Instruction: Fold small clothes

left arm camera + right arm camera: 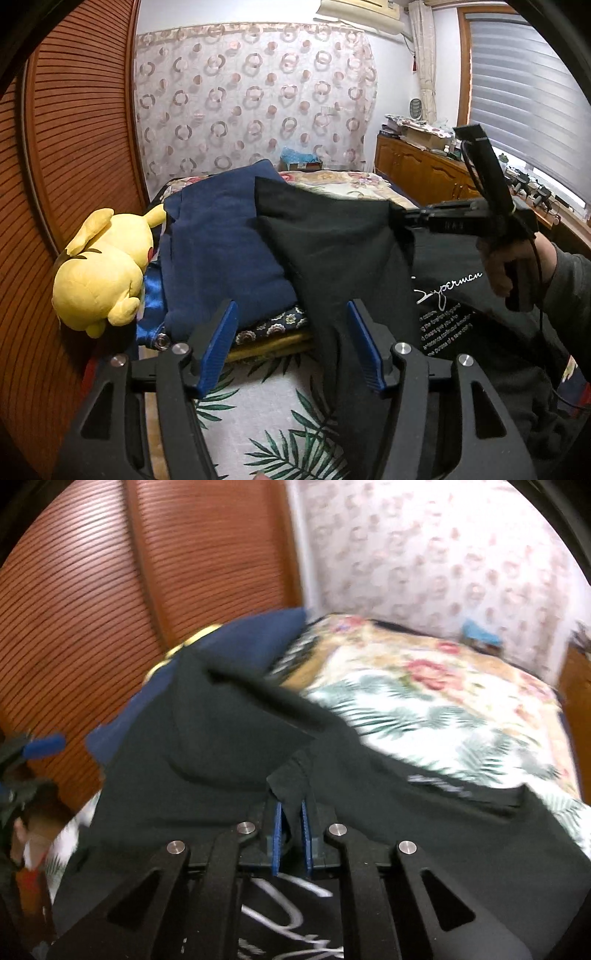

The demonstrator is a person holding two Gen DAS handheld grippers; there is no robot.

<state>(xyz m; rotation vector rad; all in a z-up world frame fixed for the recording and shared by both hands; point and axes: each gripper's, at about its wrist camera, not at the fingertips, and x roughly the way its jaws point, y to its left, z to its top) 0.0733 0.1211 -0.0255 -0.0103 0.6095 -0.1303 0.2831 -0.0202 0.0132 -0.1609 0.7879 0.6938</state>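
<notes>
A black T-shirt (332, 251) of soft, matte knit is seen draped in loose folds over the bed, its cloth bunched and ridged rather than flat, with white script lettering and small printed lines showing toward four o'clock in the left wrist view. A pinch of that fabric is gripped between the ribbed blue pads of the right gripper (291, 830), whose jaws are pressed nearly together on a raised tuft of cloth. The left gripper (291, 347) is held spread wide, its blue serrated pads well apart, with one dark fold hanging down beside the right-hand pad; nothing is clamped. At ten o'clock of the shirt a navy blue garment (221, 240) with a fleecy nap is lying, partly overlapped by the black cloth. A plush yellow toy (103, 273) is resting at nine o'clock, against the slatted wooden door (81, 129). Beneath, a leaf-printed bedspread (258, 406) is spread.
</notes>
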